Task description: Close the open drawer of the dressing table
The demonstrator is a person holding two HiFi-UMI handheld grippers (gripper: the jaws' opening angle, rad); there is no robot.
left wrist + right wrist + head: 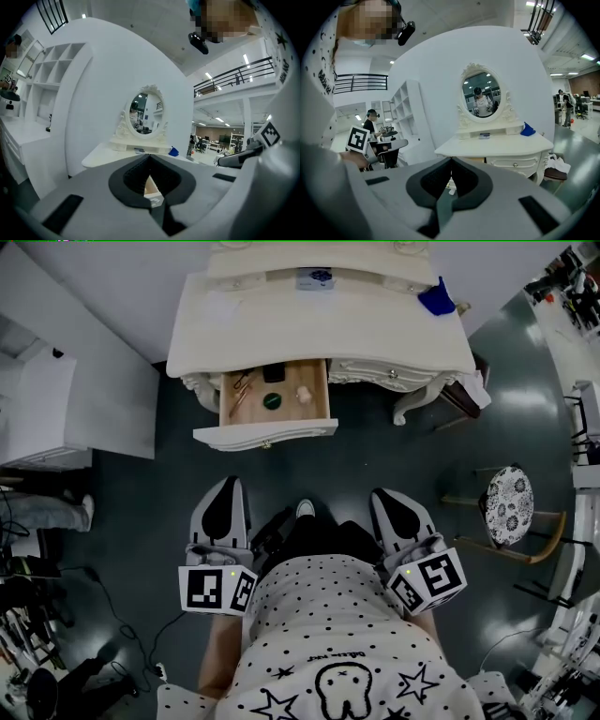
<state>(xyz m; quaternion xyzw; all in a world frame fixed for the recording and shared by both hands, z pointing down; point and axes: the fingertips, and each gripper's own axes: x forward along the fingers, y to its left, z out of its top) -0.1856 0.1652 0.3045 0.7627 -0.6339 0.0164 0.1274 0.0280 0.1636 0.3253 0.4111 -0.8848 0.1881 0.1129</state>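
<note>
Left gripper (223, 493) and right gripper (392, 505) are held short of the dressing table (375, 338), both with jaws closed on nothing. The drawer (265, 434) stands pulled out of the table's left half. Its small contents are seen only in the head view. The oval mirror (482, 95) behind the tabletop is shown only by the gripper views.

No words or numbers could be read. Square black-and-white code markers (202, 589) showed on the left gripper (225, 486) and the right gripper (384, 495). A small line of script (340, 655) on the person's shirt (319, 610) was illegible.
</note>
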